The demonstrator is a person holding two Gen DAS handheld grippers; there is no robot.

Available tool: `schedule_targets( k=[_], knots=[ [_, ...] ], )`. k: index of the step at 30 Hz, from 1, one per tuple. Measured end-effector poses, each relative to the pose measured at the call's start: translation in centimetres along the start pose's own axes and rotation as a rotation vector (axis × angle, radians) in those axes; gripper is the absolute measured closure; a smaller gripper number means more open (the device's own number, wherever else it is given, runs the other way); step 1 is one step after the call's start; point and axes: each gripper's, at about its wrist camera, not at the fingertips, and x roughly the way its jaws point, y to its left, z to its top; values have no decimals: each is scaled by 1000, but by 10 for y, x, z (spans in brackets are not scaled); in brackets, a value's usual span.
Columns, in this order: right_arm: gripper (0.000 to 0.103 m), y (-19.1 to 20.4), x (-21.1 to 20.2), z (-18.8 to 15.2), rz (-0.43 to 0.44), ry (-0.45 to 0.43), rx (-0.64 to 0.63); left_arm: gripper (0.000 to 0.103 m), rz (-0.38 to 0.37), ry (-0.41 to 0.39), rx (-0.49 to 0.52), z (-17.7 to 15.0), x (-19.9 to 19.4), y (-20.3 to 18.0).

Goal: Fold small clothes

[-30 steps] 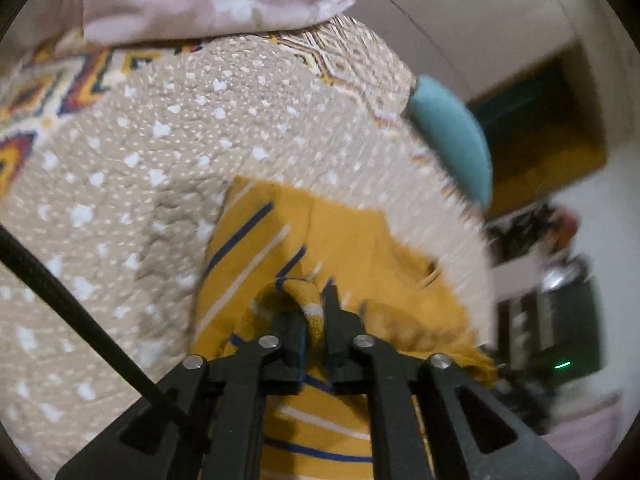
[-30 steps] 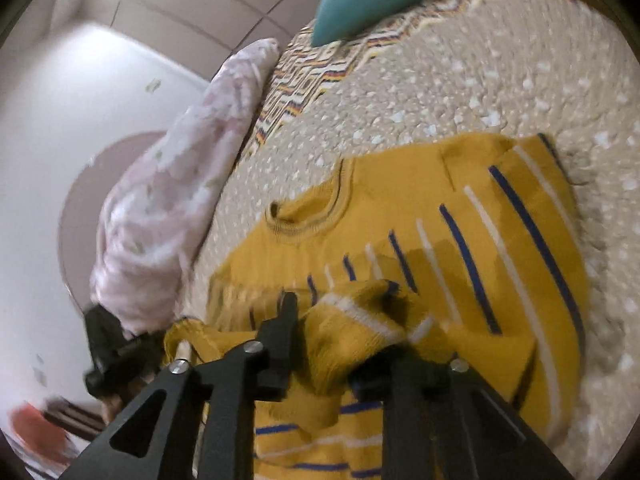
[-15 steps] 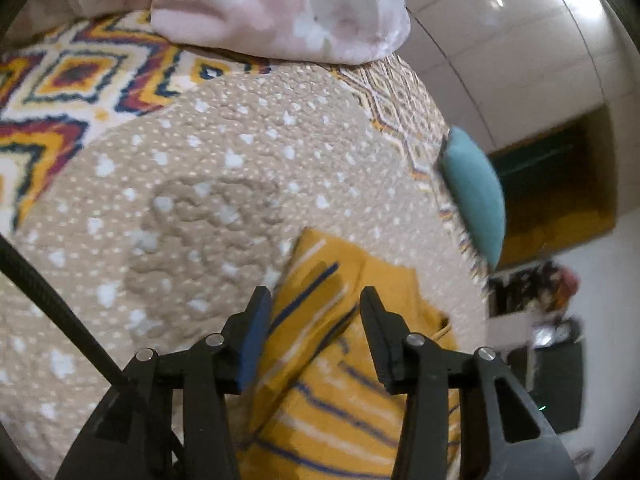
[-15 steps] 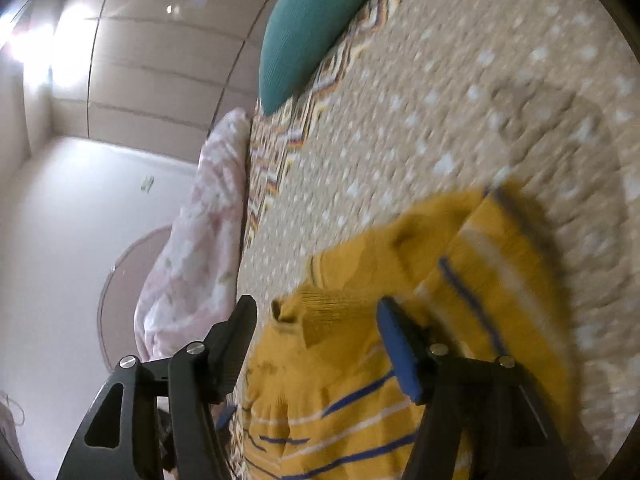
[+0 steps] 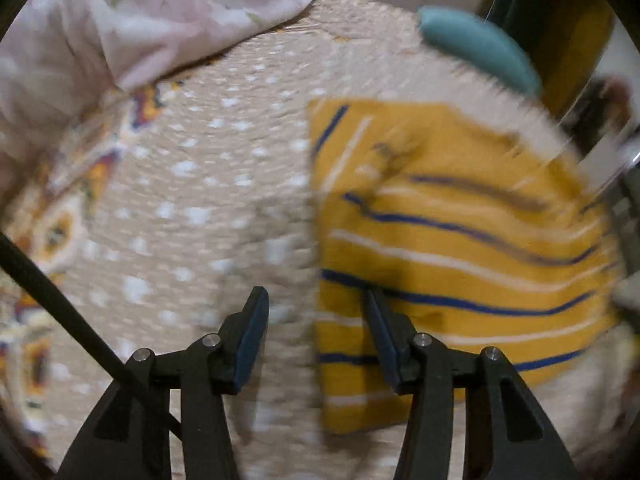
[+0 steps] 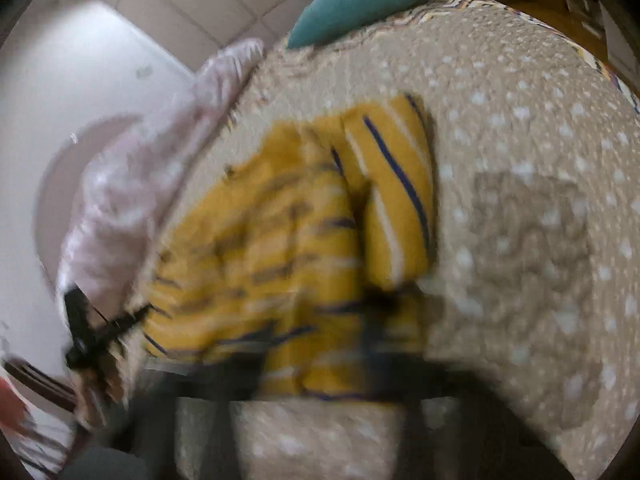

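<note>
A small mustard-yellow garment with blue and white stripes lies folded on the beige dotted quilt. My left gripper is open and empty, just above the garment's left edge. In the right wrist view the same garment lies rumpled in the middle of the quilt. My right gripper is a dark motion blur at the bottom of that view, over the garment's near edge; the blur hides how its jaws stand.
A pink floral pillow lies at the far left of the bed and a teal cushion at the far right. A patterned bedsheet shows beyond the quilt's left edge. Dark furniture stands past the bed's right side.
Both grippers let go of the garment's folds and opened. The left one pulled back and swung left of the garment, which now lies flat. The right view is now heavily blurred.
</note>
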Motion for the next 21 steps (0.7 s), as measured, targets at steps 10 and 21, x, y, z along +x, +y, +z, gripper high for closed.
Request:
schedule_targets(
  k=[10, 21],
  knots=[
    [87, -7, -58, 5, -94, -198, 34, 40, 49, -58, -50, -12, -1, 4],
    [87, 92, 25, 55, 0, -103, -148, 11, 0, -177, -135, -32, 5, 12]
  ],
)
